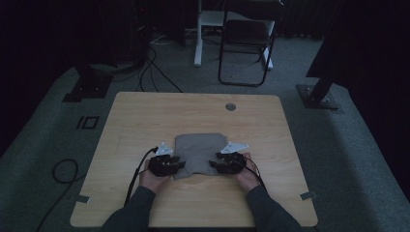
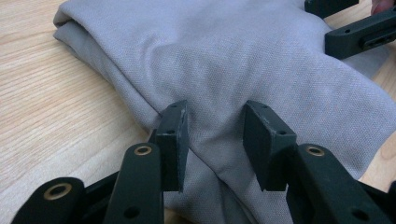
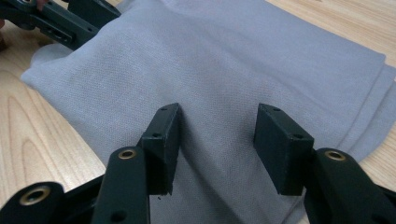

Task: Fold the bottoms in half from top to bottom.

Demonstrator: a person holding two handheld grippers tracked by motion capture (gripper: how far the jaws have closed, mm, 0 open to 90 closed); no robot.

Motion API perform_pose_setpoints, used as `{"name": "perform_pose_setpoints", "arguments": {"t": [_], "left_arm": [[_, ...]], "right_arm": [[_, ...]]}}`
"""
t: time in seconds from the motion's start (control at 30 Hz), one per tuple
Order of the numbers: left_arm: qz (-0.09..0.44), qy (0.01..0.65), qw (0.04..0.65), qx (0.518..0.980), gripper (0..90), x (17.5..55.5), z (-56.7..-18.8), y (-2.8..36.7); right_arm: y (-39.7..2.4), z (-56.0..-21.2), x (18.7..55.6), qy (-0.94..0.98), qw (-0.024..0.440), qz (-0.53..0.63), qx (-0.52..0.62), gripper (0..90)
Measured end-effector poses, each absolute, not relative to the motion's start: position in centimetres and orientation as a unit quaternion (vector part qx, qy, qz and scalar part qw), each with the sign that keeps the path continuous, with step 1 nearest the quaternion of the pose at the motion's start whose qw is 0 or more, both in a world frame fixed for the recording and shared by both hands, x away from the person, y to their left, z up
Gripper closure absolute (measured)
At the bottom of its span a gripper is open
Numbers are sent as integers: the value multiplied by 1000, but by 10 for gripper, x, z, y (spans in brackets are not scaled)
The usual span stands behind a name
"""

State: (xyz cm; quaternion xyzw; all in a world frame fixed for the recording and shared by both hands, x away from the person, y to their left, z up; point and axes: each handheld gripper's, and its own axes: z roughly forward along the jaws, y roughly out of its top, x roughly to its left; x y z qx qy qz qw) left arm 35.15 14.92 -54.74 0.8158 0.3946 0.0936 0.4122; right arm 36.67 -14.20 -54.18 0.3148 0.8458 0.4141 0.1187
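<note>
A folded grey cloth [image 1: 200, 153] lies near the front of a wooden table [image 1: 145, 116]. The left gripper [image 1: 177, 163] and right gripper [image 1: 214, 165] meet its near corners, each with jaws standing apart over the fabric, neither pinching it.

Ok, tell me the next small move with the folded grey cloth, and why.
Probably close both tools on the near edge of the folded grey fabric cloth. The left tool and right tool each stand open with cloth between their pads, not yet pinched, so nothing can lift.
</note>
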Motion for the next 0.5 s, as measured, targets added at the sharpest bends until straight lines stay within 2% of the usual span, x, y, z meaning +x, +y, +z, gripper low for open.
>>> {"name": "perform_pose_setpoints", "arguments": {"t": [0.5], "left_arm": [[99, 401, 414, 811, 601, 352, -550, 149]], "right_arm": [[-145, -545, 371, 842, 116, 419, 319, 500]]}}
